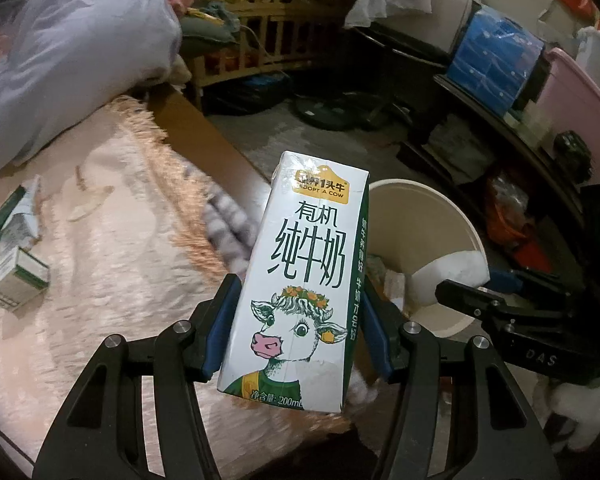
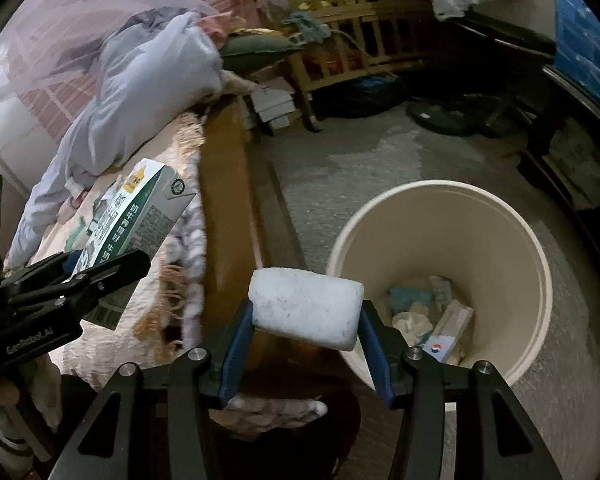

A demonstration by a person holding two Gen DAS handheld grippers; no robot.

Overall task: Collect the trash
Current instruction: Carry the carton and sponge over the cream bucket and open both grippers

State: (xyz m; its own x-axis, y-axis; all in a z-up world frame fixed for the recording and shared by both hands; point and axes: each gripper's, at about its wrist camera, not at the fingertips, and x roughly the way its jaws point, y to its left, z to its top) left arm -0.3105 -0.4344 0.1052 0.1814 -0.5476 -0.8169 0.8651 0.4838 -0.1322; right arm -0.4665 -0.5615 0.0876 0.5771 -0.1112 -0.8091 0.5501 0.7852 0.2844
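Note:
My left gripper (image 1: 298, 300) is shut on a white and green milk carton (image 1: 300, 280) with a cow drawing, held upright above the bed's edge. That carton (image 2: 140, 216) and the left gripper (image 2: 92, 276) also show at the left of the right wrist view. My right gripper (image 2: 306, 320) is shut on a white foam block (image 2: 306, 306), just left of a cream bucket (image 2: 536, 280) on the floor. The bucket (image 1: 432, 216) holds several scraps of trash. The foam block (image 1: 452, 276) and right gripper (image 1: 460, 294) sit over the bucket's rim in the left wrist view.
Two more milk cartons (image 1: 16, 248) lie on the pink bedspread (image 1: 112, 240) at the left. A bundled grey quilt (image 1: 68, 56) is piled behind. The bed's wooden side rail (image 2: 224, 208) runs beside the bucket. A wooden crib (image 1: 268, 20) and cluttered shelves (image 1: 500, 80) ring the concrete floor (image 2: 360, 168).

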